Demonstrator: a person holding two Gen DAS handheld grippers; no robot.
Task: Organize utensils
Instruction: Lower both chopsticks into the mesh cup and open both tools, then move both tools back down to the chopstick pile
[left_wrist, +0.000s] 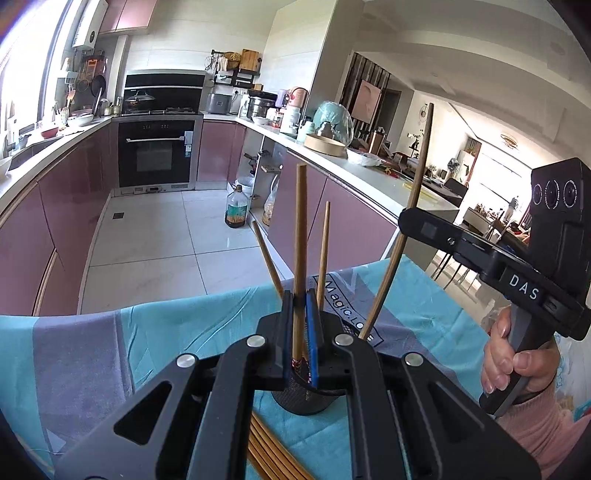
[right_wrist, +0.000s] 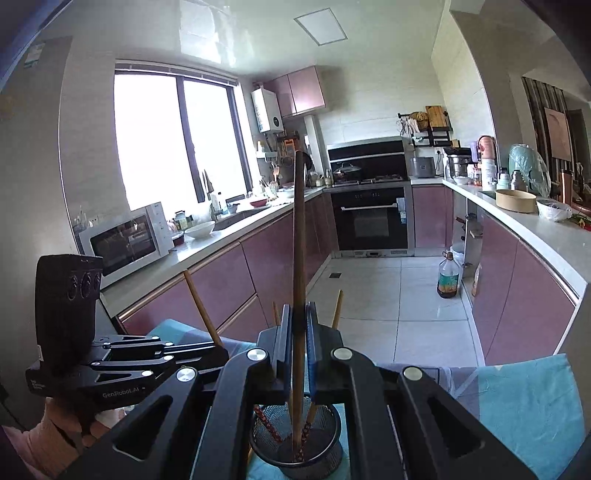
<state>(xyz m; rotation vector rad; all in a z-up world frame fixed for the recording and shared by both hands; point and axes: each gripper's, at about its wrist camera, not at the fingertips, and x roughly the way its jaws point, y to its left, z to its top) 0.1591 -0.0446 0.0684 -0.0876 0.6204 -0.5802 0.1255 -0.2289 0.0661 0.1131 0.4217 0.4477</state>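
A black mesh utensil holder (right_wrist: 295, 448) stands on the blue cloth; it also shows in the left wrist view (left_wrist: 306, 400). Several wooden chopsticks stand in it. My left gripper (left_wrist: 300, 299) is shut on one upright chopstick (left_wrist: 301, 236) above the holder. My right gripper (right_wrist: 299, 310) is shut on another upright chopstick (right_wrist: 298, 229) whose lower end reaches into the holder. The right gripper's tip (left_wrist: 408, 218) also shows in the left wrist view, on the long leaning chopstick (left_wrist: 413, 206). More chopsticks (left_wrist: 269, 450) lie on the cloth near the holder.
The blue and grey cloth (left_wrist: 110, 350) covers the table. Beyond its edge are the tiled kitchen floor (left_wrist: 155, 240), pink cabinets, an oven (left_wrist: 157, 153) and an oil bottle (left_wrist: 235, 208). A microwave (right_wrist: 125, 242) stands on the counter at left.
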